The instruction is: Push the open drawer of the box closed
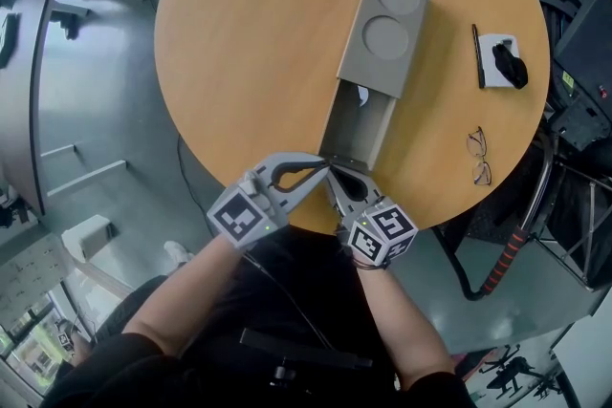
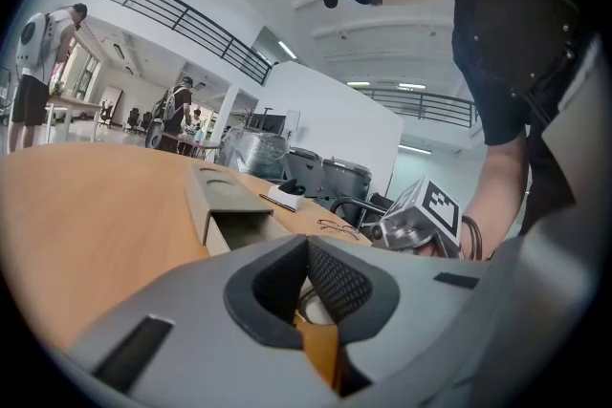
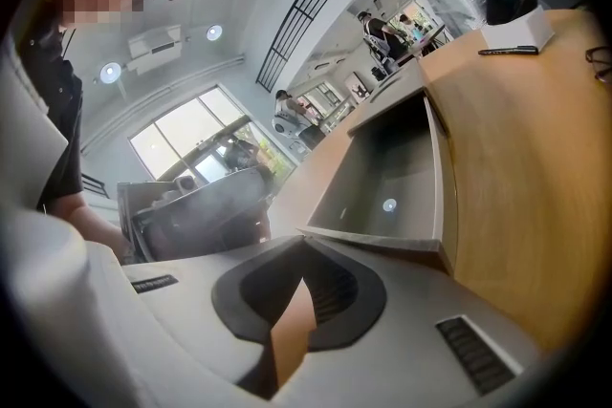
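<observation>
A grey box (image 1: 387, 24) with two round recesses on its lid lies on the round wooden table (image 1: 249, 43). Its drawer (image 1: 359, 124) stands pulled out toward me, almost bare inside. Both grippers sit at the drawer's near front, by the table's edge. The left gripper (image 1: 322, 166) is shut, tips at the front's left corner. The right gripper (image 1: 336, 179) is shut too, just beside it. In the left gripper view the shut left gripper (image 2: 306, 240) points at the drawer (image 2: 244, 226). In the right gripper view the right gripper (image 3: 304, 240) rests against the drawer's front wall (image 3: 382, 240).
A pair of glasses (image 1: 479, 158) lies at the table's right edge. Further back on the right are a white pad with a black object (image 1: 502, 60) and a pen (image 1: 476, 55). A red-and-black handle (image 1: 502, 263) and dark equipment stand beyond the table on the right.
</observation>
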`<state>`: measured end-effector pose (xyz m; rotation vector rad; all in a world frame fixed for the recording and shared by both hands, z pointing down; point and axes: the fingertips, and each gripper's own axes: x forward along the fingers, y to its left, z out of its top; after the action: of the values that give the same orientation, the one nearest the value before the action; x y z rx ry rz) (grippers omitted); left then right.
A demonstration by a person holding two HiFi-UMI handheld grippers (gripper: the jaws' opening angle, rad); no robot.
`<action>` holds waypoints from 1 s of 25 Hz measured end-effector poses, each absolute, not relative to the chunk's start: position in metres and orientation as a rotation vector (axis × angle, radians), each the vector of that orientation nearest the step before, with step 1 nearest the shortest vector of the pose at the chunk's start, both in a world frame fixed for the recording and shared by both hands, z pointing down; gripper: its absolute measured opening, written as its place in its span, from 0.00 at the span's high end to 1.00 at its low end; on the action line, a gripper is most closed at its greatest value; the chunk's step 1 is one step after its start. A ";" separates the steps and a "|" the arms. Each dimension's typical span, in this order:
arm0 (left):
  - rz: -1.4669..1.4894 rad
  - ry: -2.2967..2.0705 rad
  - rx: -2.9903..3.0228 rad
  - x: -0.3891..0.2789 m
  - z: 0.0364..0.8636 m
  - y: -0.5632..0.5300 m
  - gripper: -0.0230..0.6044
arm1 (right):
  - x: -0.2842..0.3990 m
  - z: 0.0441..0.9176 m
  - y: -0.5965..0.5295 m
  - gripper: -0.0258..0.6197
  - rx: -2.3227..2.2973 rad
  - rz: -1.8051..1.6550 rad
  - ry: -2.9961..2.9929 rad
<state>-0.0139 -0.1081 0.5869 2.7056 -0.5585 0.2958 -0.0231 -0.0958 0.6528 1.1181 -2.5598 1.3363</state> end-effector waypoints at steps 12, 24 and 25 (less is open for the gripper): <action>0.313 -0.521 2.692 -0.003 0.600 -0.132 0.91 | -0.009 0.652 -0.139 0.95 1.148 1.247 -2.583; 0.345 -0.518 2.672 -0.004 0.609 -0.167 0.91 | -0.001 0.653 -0.181 0.95 1.190 1.247 -2.570; 0.352 -0.513 2.672 -0.004 0.611 -0.170 0.91 | -0.001 0.654 -0.184 0.95 1.194 1.246 -2.569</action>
<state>-0.0040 -0.1696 0.6106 2.6722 -0.5134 0.3522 -0.0005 -0.1837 0.6535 1.1935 -2.5687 1.2465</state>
